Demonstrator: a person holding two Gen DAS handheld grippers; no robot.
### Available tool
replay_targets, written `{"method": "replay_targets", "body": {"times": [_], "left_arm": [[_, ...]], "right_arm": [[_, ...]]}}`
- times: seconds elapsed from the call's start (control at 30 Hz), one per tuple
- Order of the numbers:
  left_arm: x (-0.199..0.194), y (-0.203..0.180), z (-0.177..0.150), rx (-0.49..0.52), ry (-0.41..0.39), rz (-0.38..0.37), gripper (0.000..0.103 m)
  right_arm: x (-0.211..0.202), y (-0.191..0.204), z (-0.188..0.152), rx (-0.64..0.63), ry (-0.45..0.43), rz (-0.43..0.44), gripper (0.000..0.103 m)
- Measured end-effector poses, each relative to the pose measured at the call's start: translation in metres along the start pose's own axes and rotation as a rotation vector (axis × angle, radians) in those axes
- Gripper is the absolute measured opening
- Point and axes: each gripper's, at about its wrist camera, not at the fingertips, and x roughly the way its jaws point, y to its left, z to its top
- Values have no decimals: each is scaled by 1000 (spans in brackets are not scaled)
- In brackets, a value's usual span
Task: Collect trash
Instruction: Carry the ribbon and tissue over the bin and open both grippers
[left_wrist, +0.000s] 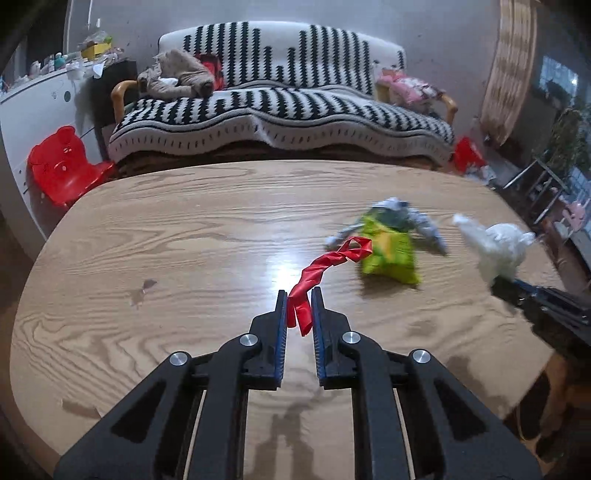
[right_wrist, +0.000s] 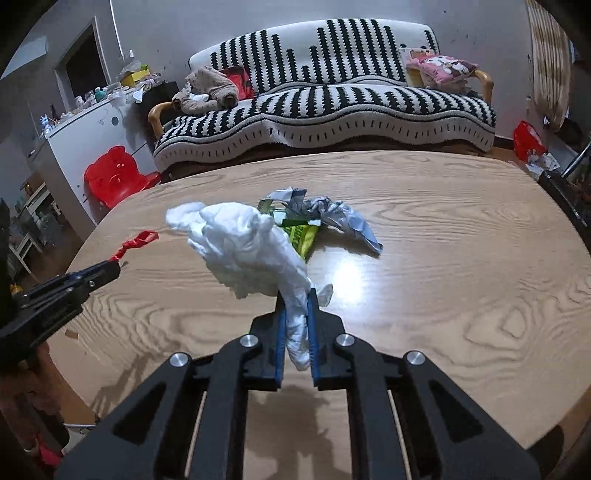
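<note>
**Two scraps in hand, two wrappers ahead**

We are working over a pale wooden table (left_wrist: 177, 229) in a living room, with a black-and-white striped sofa (left_wrist: 280, 110) beyond its far edge and a red plastic chair (left_wrist: 62, 166) off to the left.

Our left gripper (left_wrist: 299, 299) has its jaws drawn narrow on a twisted red plastic strip (left_wrist: 317, 273); one end hangs down between the pads and the rest runs forward from the tips toward the wrappers. Our right gripper (right_wrist: 295, 299) is likewise closed narrow on a crumpled white tissue (right_wrist: 247, 251), whose bulk billows out ahead of the tips and to their left.

Both pieces look nearly weightless and limp. We judge the strip to be slick film that could slide out under a loose pinch, so a hold well in from its end seems safest. The tissue looks soft and likely to tear; gripping its bunched neck, as now, seems better than taking a loose flap.

Ahead of both sets of jaws lie a green snack wrapper (left_wrist: 388, 254) and a crumpled silvery wrapper (right_wrist: 340, 218), touching each other on the table. These are thin and crinkly, best taken at a raised fold, we think.

The left view shows the whole green wrapper, though blurred; in the right view the tissue covers much of it. The right view shows the silvery wrapper sharply and how little red strip sticks out past the left tips.
</note>
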Motion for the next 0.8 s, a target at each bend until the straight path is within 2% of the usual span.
{"method": "replay_targets", "body": {"times": [0.23,0.43,0.63,0.8], "left_arm": [[-17,-28,-15,26,-4,-17,12],[-26,-68,-21,77,-45,-40,12],[-20,-121,-24,115,-40,-159,12],[-15,-179,-31,161,-33,-246,12]], "right_arm": [[-41,-21,-22,46,-20,-42,11],[-78,-67,-35,89,-37,-92,11],[-116,-133,-58,163,-37,-159,11],[-146,-191,-86,244,-29,-236,11]]}}
